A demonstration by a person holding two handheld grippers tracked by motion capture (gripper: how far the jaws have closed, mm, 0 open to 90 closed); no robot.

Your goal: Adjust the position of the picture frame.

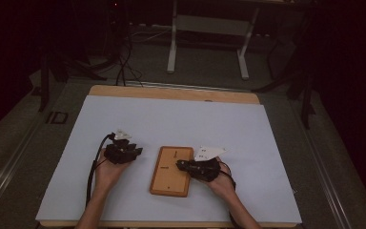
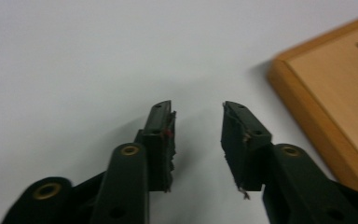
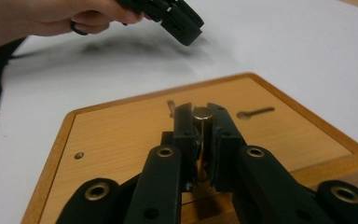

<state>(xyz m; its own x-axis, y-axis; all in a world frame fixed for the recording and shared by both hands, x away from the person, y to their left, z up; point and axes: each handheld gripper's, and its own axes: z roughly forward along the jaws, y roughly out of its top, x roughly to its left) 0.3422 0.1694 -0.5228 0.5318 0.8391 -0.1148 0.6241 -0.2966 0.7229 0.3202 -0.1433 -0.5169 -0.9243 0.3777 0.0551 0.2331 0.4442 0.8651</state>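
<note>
Seen from the person's side of the counter [image 1: 124, 114], which is covered in pale sheeting, the nearest element is the right gripper [image 3: 202, 122], held over the near right part of a flat wooden board [image 1: 171, 171]. Its fingers [image 3: 185, 126] are pressed against a short brass-coloured metal pin [image 3: 202, 114], which stands roughly upright between them, its rounded top just clear of the fingertips. In the right gripper view the board's face spreads beneath the pin, with a narrow dark slot [image 3: 255, 112] toward 1 o'clock and a small hole [image 3: 79, 155] toward 9 o'clock. The board's long axis runs from 6 to 12 o'clock, away from the person. In the high view the right gripper [image 1: 198, 168] sits on the board's right edge at about 3 o'clock of its centre. The left gripper [image 1: 122, 151] hangs just beside the board at its 9 to 10 o'clock, clear of it; its fingers [image 2: 161, 123] are spread apart and empty above the bare sheeting. By this reading, the right hand [image 1: 223, 183] is the nearer one, and any insertion turns on bringing the pin's vertical axis over an opening in the board.
</note>
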